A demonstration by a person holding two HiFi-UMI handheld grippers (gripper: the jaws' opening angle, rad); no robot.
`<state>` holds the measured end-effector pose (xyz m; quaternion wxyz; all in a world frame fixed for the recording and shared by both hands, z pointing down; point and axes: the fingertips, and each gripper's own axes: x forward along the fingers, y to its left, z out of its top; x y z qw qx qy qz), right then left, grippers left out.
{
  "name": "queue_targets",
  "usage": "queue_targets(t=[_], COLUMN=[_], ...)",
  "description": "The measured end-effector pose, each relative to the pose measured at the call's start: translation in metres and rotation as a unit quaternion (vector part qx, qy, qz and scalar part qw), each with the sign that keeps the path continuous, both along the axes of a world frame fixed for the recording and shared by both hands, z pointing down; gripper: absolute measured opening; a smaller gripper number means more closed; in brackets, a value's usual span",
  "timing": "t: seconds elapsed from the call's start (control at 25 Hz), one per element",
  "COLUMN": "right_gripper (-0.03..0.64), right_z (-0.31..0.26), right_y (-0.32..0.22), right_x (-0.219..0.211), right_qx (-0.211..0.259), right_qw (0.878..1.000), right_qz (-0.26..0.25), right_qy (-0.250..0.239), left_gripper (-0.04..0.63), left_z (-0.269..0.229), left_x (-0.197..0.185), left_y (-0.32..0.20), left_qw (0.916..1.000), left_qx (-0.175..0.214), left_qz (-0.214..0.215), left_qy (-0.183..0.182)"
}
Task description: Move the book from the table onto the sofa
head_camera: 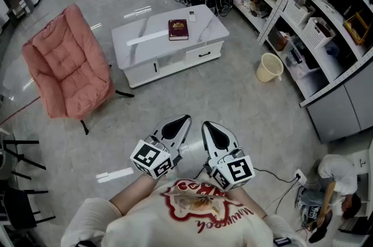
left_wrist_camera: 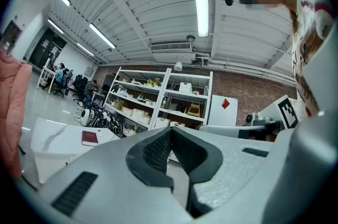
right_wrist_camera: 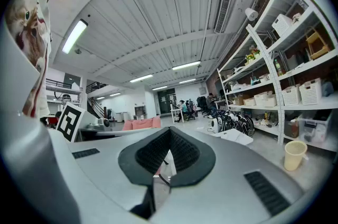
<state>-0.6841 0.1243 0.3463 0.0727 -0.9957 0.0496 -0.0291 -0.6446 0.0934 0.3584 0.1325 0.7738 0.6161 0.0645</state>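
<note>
Grey workshop floor point(head_camera: 233, 94), red book point(head_camera: 178, 29) flat on white desk point(head_camera: 145, 37), pink sofa point(head_camera: 70, 65) left of desk, left hand-held gripper point(head_camera: 183, 120) and right hand-held gripper point(head_camera: 208, 126) side by side, well short of desk, jaws together, both empty

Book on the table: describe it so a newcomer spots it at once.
Find the low white table in mid-floor, right of the pink sofa. The book lies flat just right of its centre. Its dark red cover makes it the only dark thing on that top.
</note>
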Motion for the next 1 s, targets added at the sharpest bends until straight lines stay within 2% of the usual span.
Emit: queue_targets(t=[0.6, 1.0], right_gripper=[0.0, 0.0], right_z=[0.0, 0.0], right_y=[-0.013, -0.04], right_x=[0.017, 0.045], right_qx=[-0.017, -0.019], right_qw=[1.0, 1.0], right_qz=[-0.003, 0.011], right_qy=[-0.002, 0.015], left_gripper=[0.003, 0.003], left_z=[0.004, 0.006], left_x=[0.018, 0.048], left_y=[-0.011, -0.046], left_qw=[1.0, 0.9999], left_qx=[-0.003, 0.002], left_qz=[0.0, -0.012], left_qy=[-0.004, 0.007])
